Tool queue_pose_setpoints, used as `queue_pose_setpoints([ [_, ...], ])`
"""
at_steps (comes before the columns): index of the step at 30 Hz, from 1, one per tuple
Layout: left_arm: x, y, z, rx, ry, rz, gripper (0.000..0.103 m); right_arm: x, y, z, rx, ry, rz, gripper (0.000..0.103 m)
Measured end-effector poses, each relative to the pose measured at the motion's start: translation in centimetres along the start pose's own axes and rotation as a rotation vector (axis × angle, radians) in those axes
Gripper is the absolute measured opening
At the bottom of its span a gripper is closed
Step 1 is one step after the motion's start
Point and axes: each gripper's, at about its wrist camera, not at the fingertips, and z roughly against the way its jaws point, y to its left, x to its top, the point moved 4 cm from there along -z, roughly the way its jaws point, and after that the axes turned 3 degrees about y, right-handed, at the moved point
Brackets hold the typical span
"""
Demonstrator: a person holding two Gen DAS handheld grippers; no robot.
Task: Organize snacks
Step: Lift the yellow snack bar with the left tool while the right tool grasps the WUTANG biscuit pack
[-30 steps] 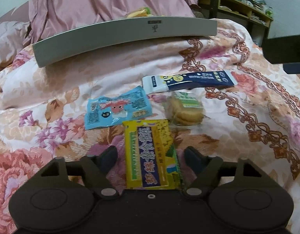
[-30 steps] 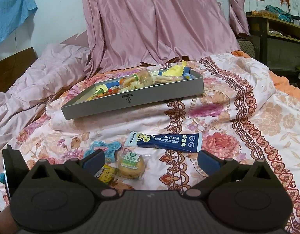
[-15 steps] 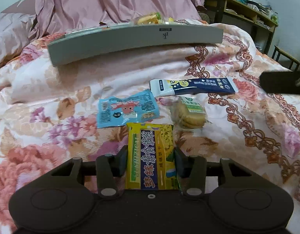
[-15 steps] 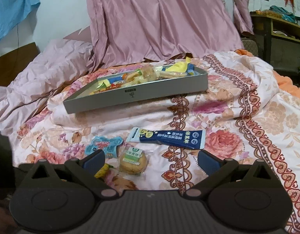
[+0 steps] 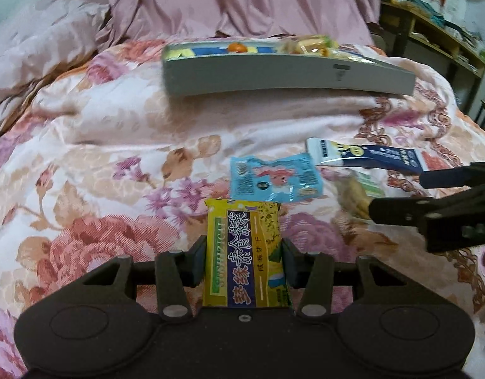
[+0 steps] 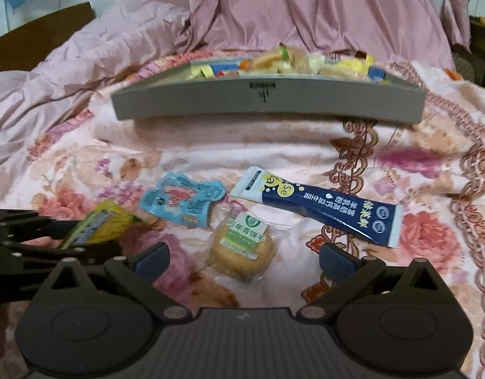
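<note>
A second ago the left tool (image 5: 244,254) stood wide around the yellow packet (image 5: 245,252) as it lay on the bed; now its two fingers have closed on the packet's sides and lifted it clear of the quilt (image 5: 100,145), swung a little to the left. The right tool (image 6: 244,257) has come lower and nearer, its fingers spread wide and holding nothing, above the round biscuit in its clear wrapper (image 6: 240,251). The blue packet (image 6: 182,203) lies just beside the biscuit, and the long dark-blue sachet (image 6: 318,208) lies just behind it; the grey tray (image 6: 267,104), already heaped with snacks, sits well back on the quilt. The yellow packet is pinched only near its lower end, so I'd guess a quick swing toward the tray could let it droop or slide out. The two tools are working close together, and the right one dropping now might knock the left. The quilt is soft, so pressing down on the biscuit could sink it, or the fingers could catch cloth or the sachet's edge.
</note>
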Motion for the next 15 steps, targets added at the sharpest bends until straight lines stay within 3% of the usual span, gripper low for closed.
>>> queue_pose_setpoints([
  [2, -0.1, 0.1, -0.2, 0.006, 0.007, 0.007, 0.05, 0.0, -0.6, -1.3, 0.025, 0.023, -0.044, 0.099],
  [4, -0.1, 0.1, -0.4, 0.003, 0.008, 0.012, 0.05, 0.0, -1.8, -2.3, 0.085, 0.04, -0.174, 0.098],
  [8, -0.1, -0.1, -0.6, 0.002, 0.009, 0.007, 0.05, 0.4, -2.8, -3.0, 0.123, 0.021, -0.3, 0.096],
  [12, -0.2, -0.1, -0.9, 0.017, 0.016, 0.002, 0.05, 0.6, -2.3, -4.3, 0.059, 0.058, -0.289, 0.093],
  [15, -0.4, 0.0, -1.1, 0.027, 0.022, 0.002, 0.05, 0.5, -0.9, -4.9, -0.016, 0.062, -0.181, 0.087],
])
